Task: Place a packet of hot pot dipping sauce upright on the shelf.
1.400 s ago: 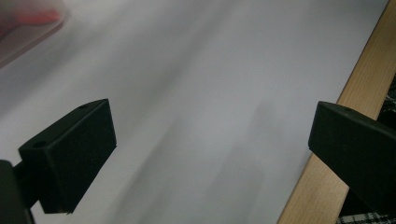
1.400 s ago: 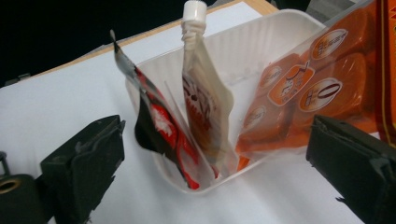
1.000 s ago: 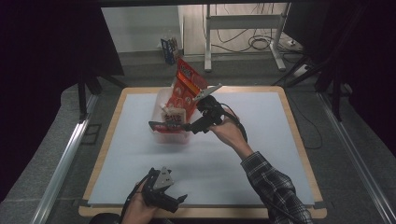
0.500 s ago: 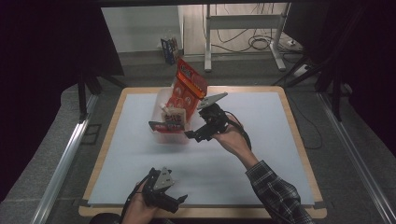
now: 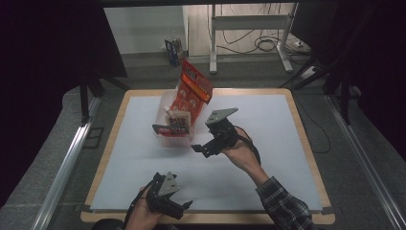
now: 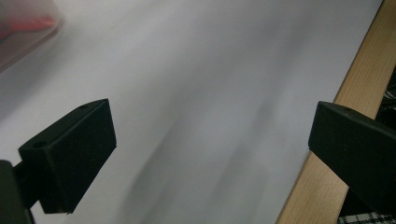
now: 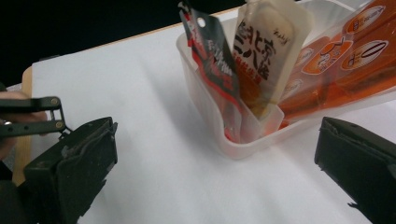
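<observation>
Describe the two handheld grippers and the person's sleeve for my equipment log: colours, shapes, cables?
Both the left gripper and the right gripper are black, each topped by a grey three-cornered plate. Their jaws are blocky black pads, wide apart in both gripper views. A black cable loops from the right gripper past the wrist. The right forearm wears a dark plaid sleeve with light lines.

Each hand carries a black gripper, the left gripper (image 5: pixel 184 207) and the right gripper (image 5: pixel 200 149), both with 2 blocky jaws and a grey 3-cornered plate on top. A black cable trails from the right one. The person's right sleeve (image 5: pixel 282 207) is dark plaid.
</observation>
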`<state>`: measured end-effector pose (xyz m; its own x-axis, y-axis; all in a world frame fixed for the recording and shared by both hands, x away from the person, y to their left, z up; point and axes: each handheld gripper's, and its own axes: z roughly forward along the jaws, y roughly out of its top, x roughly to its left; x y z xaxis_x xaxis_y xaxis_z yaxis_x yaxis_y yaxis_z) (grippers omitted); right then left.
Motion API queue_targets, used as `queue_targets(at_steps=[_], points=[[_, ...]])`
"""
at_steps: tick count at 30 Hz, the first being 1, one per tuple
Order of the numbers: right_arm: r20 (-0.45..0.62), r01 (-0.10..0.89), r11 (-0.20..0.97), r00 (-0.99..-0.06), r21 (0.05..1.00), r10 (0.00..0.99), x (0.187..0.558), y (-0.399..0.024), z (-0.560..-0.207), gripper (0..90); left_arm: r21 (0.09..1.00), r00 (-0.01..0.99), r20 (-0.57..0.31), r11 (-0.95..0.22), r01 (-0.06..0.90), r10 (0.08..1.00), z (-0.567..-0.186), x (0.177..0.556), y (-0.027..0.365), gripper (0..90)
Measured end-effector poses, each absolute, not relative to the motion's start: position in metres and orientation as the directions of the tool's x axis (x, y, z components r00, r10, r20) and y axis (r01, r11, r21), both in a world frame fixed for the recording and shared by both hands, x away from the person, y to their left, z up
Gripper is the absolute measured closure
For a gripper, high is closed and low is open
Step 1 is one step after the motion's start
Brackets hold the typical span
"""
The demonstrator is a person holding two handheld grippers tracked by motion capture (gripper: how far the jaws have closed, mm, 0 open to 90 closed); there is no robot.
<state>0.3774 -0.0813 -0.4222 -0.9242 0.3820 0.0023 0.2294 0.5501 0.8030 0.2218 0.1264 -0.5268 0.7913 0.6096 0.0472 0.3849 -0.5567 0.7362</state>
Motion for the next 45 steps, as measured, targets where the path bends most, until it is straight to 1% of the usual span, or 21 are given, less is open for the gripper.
queue_targets(at_steps=[10,16,26,45], points=[[0.026,0.238,0.519,-0.923,0.821,0.383,0.367,-0.097,-0.433,0.0,0.735,0.796,0.055,-0.564,0.377,0.603,-0.528,0.222,0.125,0.5],[0.032,0.244,0.508,-0.92,0.826,0.391,0.362,-0.105,-0.433,0.0,0.737,0.798,0.058,-0.565,0.371,0.6,-0.527,0.221,0.125,0.5],[0.003,0.237,0.515,-0.911,0.824,0.413,0.351,-0.117,-0.436,0.0,0.743,0.796,0.058,-0.559,0.369,0.602,-0.527,0.221,0.126,0.4],[-0.002,0.243,0.517,-0.904,0.821,0.428,0.33,-0.135,-0.446,0.0,0.745,0.793,0.064,-0.558,0.366,0.606,-0.526,0.221,0.128,0.4]])
